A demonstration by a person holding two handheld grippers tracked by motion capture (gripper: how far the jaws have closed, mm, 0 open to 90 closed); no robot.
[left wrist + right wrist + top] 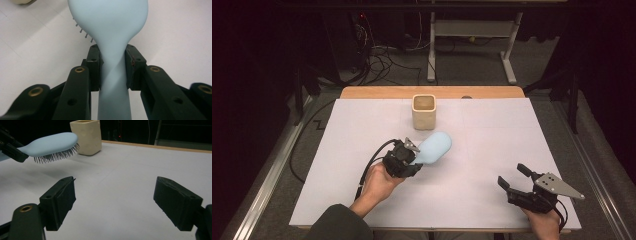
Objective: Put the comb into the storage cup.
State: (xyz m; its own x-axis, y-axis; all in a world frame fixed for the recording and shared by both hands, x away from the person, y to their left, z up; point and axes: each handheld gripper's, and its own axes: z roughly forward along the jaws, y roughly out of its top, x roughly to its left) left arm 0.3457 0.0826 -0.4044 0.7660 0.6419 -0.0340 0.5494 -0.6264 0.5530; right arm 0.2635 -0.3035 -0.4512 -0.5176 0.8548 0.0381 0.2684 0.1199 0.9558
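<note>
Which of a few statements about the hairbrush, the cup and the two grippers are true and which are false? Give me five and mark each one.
1. The left gripper is shut on the handle of the light blue hairbrush. True.
2. The hairbrush lies flat on the table. False: it is held above the table, bristles pointing down.
3. The right gripper holds the beige cup. False: its jaws stand open with nothing between them, away from the cup.
4. The beige cup stands upright near the far edge of the table. True.
5. The hairbrush head is inside the cup. False: it is outside, on the near side of the cup.
</note>
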